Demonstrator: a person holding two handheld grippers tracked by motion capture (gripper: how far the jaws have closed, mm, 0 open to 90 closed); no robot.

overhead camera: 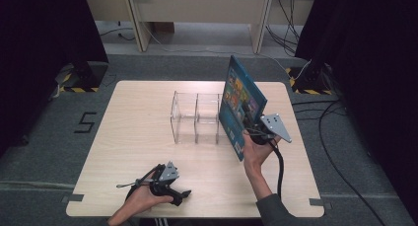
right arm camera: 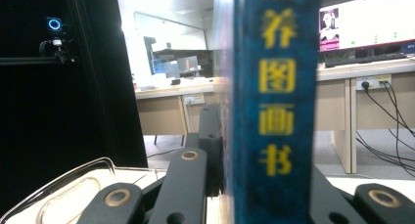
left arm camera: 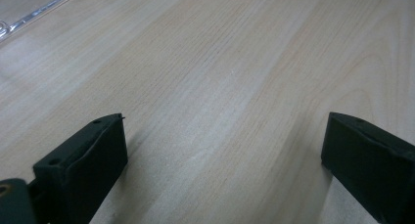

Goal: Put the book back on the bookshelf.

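A blue picture book (overhead camera: 240,103) with a colourful cover is held upright and tilted above the right end of a clear acrylic rack (overhead camera: 196,117). My right gripper (overhead camera: 255,129) is shut on the book's lower right edge. In the right gripper view the book's blue spine (right arm camera: 274,106) with yellow characters rises between the black jaws, which press on it from both sides. My left gripper (overhead camera: 183,194) rests on the table near the front edge, left of centre, held in a hand. Its black fingers (left arm camera: 88,160) stand wide apart over bare wood.
The rack has several upright clear dividers and stands at the middle of the light wooden table (overhead camera: 133,137). Its clear corner (right arm camera: 63,185) shows low in the right gripper view. Black curtains flank the table, and cables (overhead camera: 340,137) lie on the grey floor at the right.
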